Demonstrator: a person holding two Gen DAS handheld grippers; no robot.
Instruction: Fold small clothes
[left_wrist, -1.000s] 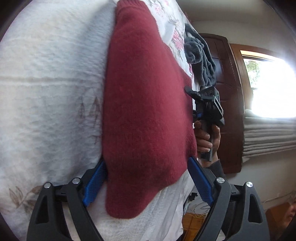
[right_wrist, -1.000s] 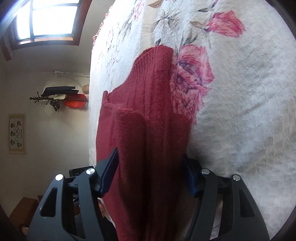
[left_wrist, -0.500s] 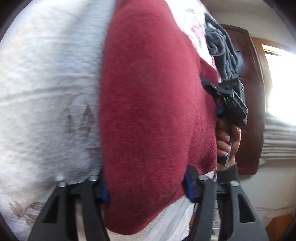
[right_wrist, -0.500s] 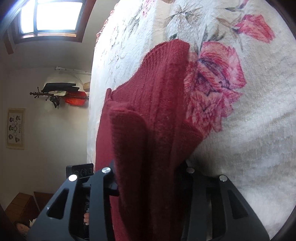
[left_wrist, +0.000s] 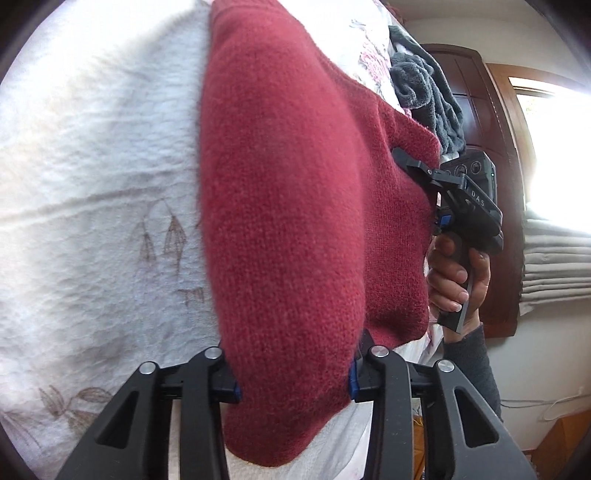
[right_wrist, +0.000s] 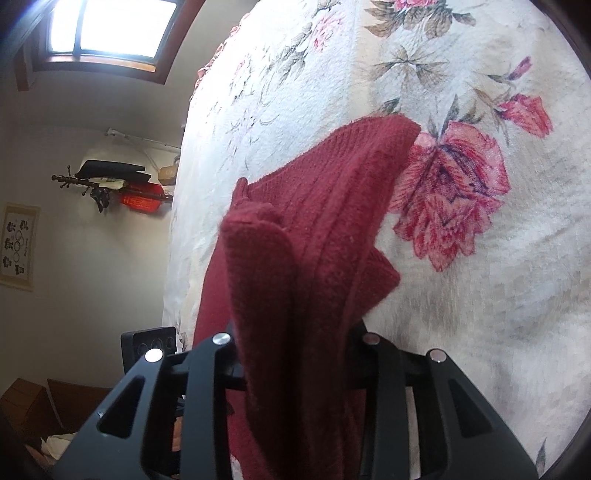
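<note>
A dark red knitted sweater (left_wrist: 288, 192) lies on a white floral bedspread (left_wrist: 96, 192). My left gripper (left_wrist: 293, 384) is shut on the sweater's near end, and the knit bulges up between its fingers. In the right wrist view the sweater (right_wrist: 332, 221) rises in a thick fold from my right gripper (right_wrist: 295, 354), which is shut on it. The right gripper (left_wrist: 465, 206) also shows in the left wrist view, held by a hand (left_wrist: 450, 280) at the sweater's far edge.
A grey fluffy garment (left_wrist: 424, 92) lies further up the bed. A dark wooden door (left_wrist: 480, 147) and a bright window stand beyond the bed edge. A wall shelf (right_wrist: 110, 181) hangs on the far wall in the right wrist view.
Both grippers went from open around the sweater to shut on it. The cloth has been lifted and bunched, its far end drawn nearer on the bedspread.
</note>
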